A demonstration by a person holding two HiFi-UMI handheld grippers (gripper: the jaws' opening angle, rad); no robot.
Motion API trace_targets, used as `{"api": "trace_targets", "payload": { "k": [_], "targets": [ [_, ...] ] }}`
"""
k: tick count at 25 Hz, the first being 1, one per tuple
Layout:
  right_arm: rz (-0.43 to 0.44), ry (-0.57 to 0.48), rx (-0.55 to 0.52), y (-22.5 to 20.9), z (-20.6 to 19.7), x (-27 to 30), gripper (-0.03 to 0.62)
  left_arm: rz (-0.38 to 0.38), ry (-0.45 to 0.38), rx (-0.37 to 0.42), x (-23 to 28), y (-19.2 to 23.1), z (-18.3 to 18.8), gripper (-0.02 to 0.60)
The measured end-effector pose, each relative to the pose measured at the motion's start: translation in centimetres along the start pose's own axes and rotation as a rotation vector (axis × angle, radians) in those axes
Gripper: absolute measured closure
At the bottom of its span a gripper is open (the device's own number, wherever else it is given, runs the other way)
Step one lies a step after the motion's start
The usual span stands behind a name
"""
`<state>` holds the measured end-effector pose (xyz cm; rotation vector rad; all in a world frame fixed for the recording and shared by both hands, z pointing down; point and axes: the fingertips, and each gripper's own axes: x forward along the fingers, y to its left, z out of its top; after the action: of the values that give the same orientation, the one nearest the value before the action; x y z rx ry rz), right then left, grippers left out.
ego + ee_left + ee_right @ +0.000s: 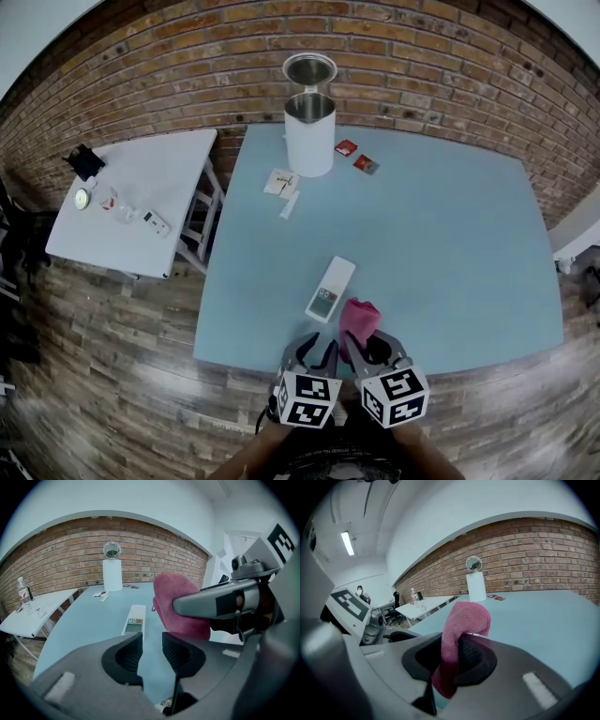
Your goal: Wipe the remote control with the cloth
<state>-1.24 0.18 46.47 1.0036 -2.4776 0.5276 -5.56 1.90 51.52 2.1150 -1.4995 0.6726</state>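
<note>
The white remote control lies on the blue table, lengthwise, just ahead of both grippers; in the left gripper view the remote control shows beyond the jaws. My left gripper is open, with a narrow gap and nothing between its pads. My right gripper is shut on the pink cloth, which bunches up above the jaws. The cloth hangs to the right of the remote, apart from it. Both grippers hover over the table's near edge, side by side.
A white cylindrical bin with its metal lid raised stands at the table's far side. Red packets and paper slips lie near it. A white side table with small items stands at the left. Brick wall behind.
</note>
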Motion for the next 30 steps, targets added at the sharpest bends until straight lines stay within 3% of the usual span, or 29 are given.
{"api": "trace_targets", "payload": {
  "k": [10, 13, 14, 16, 19, 20, 30],
  "targets": [
    [0.048, 0.012, -0.068, -2.3, 2.1, 2.0, 0.526, 0.039, 0.065, 0.009, 3.2, 1.9, -0.7, 0.377],
    [0.085, 0.025, -0.095, -3.2, 3.0, 2.8, 0.526, 0.067, 0.083, 0.006, 4.1, 2.6, -0.7, 0.338],
    [0.100, 0.030, -0.104, -3.4, 3.3, 3.0, 0.526, 0.074, 0.091, 0.002, 4.3, 2.7, -0.8, 0.288],
    [0.131, 0.041, -0.119, -3.6, 3.9, 3.6, 0.526, 0.084, 0.104, -0.003, 4.8, 3.1, -0.8, 0.283],
    [0.187, 0.064, -0.140, -3.5, 4.3, 4.5, 0.526, 0.104, 0.114, -0.010, 5.4, 3.7, -0.7, 0.280],
    [0.208, 0.075, -0.148, -3.4, 4.4, 4.8, 0.526, 0.105, 0.120, -0.013, 5.6, 3.9, -0.7, 0.231],
    [0.506, 0.231, -0.210, 0.0, 3.7, 8.7, 0.526, 0.079, 0.208, 0.005, 7.7, 4.4, -1.8, 0.230]
  ]
}}
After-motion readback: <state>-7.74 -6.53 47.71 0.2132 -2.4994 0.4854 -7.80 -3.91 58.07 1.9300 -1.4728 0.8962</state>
